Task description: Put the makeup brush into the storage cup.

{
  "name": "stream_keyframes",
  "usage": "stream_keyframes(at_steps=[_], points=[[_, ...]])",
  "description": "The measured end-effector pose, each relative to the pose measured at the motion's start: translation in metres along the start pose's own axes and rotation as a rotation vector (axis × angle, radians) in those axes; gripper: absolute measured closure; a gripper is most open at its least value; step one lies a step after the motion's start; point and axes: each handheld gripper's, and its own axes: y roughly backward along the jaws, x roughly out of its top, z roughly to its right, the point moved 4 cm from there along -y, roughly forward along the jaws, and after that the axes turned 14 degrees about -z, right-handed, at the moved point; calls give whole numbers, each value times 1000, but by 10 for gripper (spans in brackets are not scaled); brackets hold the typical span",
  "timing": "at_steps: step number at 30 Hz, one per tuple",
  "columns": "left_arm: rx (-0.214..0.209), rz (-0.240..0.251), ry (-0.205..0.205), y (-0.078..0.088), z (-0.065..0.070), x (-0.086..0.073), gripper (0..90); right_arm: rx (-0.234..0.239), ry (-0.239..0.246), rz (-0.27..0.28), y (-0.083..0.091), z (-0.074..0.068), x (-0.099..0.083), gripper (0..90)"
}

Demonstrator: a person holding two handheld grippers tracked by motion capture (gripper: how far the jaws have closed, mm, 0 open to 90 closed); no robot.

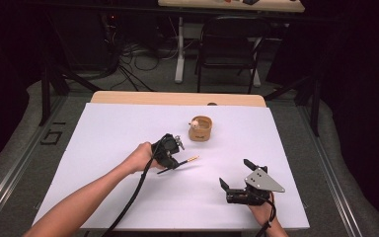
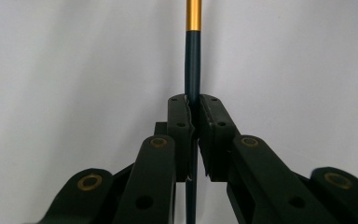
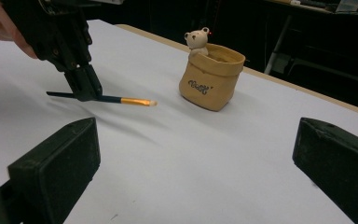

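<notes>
**Thin brush pinched low over the sheet, holder a short way off**

The left gripper (image 1: 173, 159) was clamped on a slim dark brush (image 1: 186, 162) with a gold ferrule (image 2: 193, 15), just above the white table cover (image 1: 128, 133) near the middle of the table. In the left gripper view the pads (image 2: 181, 116) pressed the handle from both sides, well back from the gold band, so a long front part stuck out unsupported. The right gripper (image 1: 237, 178) rested at the near right with its jaws spread wide and nothing between them.

The likely trouble was the brush pivoting in so narrow a pinch: a round, thin handle could roll or swing if the hand tilted quickly, and the tip would then miss its mark. The tan bear-trimmed pot (image 1: 200, 129) stood just beyond and to the right of the brush; it looked light, and a tip catching its rim could probably tip or shove it. A low sweep could also drag the tip on the sheet.

Open room lay on every side. The pot sat well inside the far edge, the left half of the sheet was bare, and the two grippers were well apart.
</notes>
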Motion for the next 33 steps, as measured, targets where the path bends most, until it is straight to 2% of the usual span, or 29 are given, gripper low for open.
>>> stream_keyframes(at_steps=[11,21,33], points=[[-9,144,23,20,5,-10,837,1,0,-2,0,0,0,0],[-38,244,60,26,8,-19,837,3,1,0,0,-1,0,1],[-54,384,76,36,17,-31,837,15,1,1,0,-1,0,0]])
